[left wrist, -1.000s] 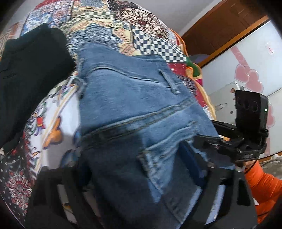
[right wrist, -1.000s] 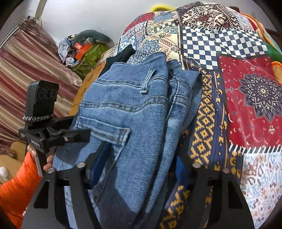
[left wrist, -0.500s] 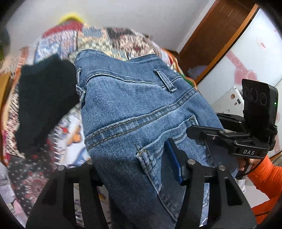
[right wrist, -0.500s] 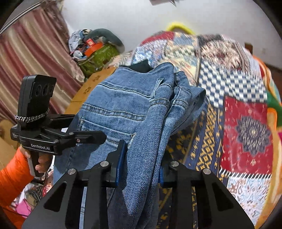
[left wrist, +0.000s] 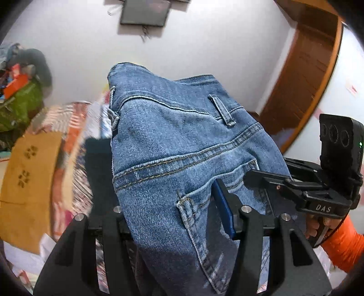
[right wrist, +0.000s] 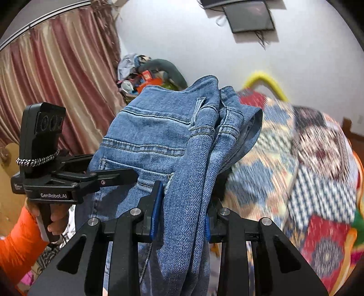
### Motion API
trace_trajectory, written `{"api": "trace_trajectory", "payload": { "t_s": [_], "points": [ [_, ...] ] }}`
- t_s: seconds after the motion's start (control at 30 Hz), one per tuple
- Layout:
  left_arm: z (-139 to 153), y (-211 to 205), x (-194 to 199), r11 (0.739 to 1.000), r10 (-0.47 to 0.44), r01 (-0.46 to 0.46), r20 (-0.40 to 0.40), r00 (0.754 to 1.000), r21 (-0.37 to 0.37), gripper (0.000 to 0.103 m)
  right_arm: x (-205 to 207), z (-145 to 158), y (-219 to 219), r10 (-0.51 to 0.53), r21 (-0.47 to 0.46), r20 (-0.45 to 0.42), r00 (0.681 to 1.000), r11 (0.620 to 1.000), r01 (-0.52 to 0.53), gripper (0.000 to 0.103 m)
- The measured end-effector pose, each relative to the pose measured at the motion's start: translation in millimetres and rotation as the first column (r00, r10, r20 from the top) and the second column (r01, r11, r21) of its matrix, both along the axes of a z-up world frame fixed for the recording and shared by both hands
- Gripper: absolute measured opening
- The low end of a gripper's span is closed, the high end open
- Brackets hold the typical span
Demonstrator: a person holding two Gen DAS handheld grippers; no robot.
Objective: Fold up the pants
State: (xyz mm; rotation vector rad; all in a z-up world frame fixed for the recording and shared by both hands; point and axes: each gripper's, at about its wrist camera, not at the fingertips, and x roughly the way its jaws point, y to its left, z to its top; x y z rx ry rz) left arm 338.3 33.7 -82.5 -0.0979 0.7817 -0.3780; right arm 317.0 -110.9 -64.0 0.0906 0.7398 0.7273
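A: Closest to you, your left gripper (left wrist: 173, 218) is clamped on the blue jeans (left wrist: 182, 145), its blue-padded finger (left wrist: 224, 211) pressed beside the back pocket.

B: And your right gripper (right wrist: 182, 209)?

A: Clenched on a bunched fold of the same jeans (right wrist: 182, 141), denim squeezed between both pads. From the left wrist view you can see it gripping the right edge of the cloth, your hand (left wrist: 316, 224) in an orange sleeve on its handle.

B: So where are the jeans?

A: Held up in the air between your two grippers, waistband end pointing away from you, belt loop and pocket seam facing the left camera, the rest drooping below the fingers.

B: What lies behind?

A: The patchwork quilt (right wrist: 307, 159), blurred, well beneath the cloth; a dark garment (left wrist: 97, 164) lies on it. Farther off you have the striped curtain (right wrist: 56, 91), a heap of clutter (right wrist: 145, 75) in the corner, a wooden door (left wrist: 302, 75), and a dark screen (right wrist: 250, 16) on the white wall
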Motion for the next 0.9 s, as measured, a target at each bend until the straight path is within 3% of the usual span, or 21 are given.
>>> {"api": "trace_trajectory", "payload": {
  "t_s": [0.13,0.3,0.43,0.67,0.83,0.9],
  "points": [
    [5,26,36,0.999,0.049,-0.049,0.032,0.998,0.005,0.055,38,9,28,0.025,-0.017,0.035,0.999,1.0,-0.025,0.027],
    [-14,50,83,0.996,0.091,-0.092,0.034,0.995,0.008,0.055,83,1,57,0.04,-0.038,0.039,0.998,0.999,-0.039,0.027],
    [-48,70,120,0.992,0.125,-0.125,0.004,0.992,0.012,0.055,119,-22,77,0.047,-0.069,0.017,0.999,0.997,-0.046,0.027],
    [-132,85,175,0.986,0.165,-0.166,-0.117,0.979,0.001,0.055,176,-88,100,0.026,-0.114,-0.115,0.993,0.993,-0.039,0.027],
    [-192,84,196,0.986,0.164,-0.169,-0.245,0.956,0.001,0.055,197,-139,104,0.006,-0.18,-0.219,0.976,0.983,-0.046,0.027],
    [-201,82,196,0.984,0.173,-0.177,-0.25,0.953,0.009,0.058,200,-153,100,-0.015,-0.209,-0.261,0.965,0.977,-0.041,0.029]
  ]
}}
